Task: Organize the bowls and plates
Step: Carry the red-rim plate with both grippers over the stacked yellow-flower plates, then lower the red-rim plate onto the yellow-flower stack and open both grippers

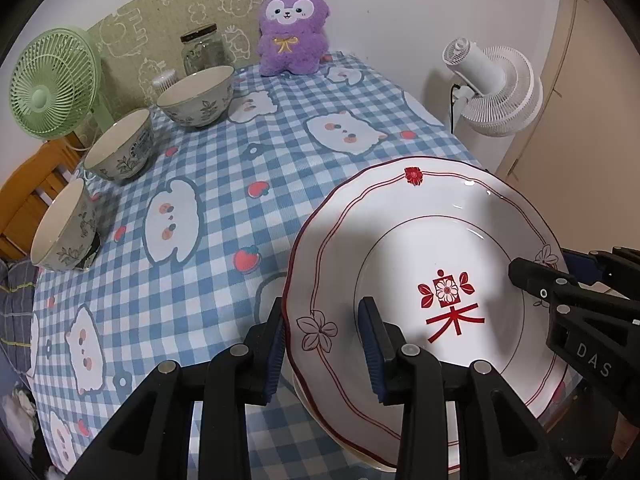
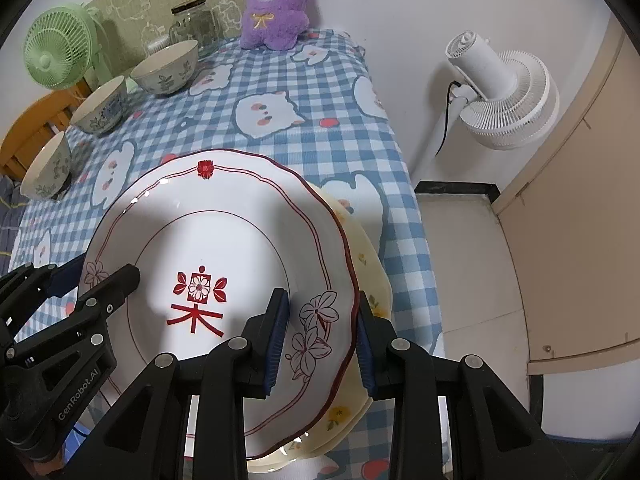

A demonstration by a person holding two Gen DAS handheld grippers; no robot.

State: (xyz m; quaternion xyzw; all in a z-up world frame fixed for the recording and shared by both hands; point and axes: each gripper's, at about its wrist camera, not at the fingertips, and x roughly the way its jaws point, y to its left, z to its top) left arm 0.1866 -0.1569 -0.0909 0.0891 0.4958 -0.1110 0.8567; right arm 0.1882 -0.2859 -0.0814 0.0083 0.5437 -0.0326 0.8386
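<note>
A white plate (image 1: 420, 240) (image 2: 224, 232) with a red rim line and a red flower mark hangs tilted over the checked tablecloth (image 1: 224, 168). My left gripper (image 1: 324, 344) is shut on its left rim, one pad under and one on top. My right gripper (image 2: 322, 336) is shut on the right rim in the same way. Each gripper shows in the other's view, the right gripper (image 1: 532, 276) and the left gripper (image 2: 120, 280). Just under the plate lies a cream plate (image 2: 370, 276) with yellow flowers. Three leaf-patterned bowls (image 1: 200, 96) (image 1: 120, 144) (image 1: 64, 228) stand in a row at the left.
A purple plush toy (image 1: 292, 28) and a glass jar (image 1: 202, 48) stand at the table's far end. A green fan (image 1: 52, 84) and a wooden chair (image 1: 28, 196) are on the left. A white fan (image 2: 500, 92) stands off the table's right edge.
</note>
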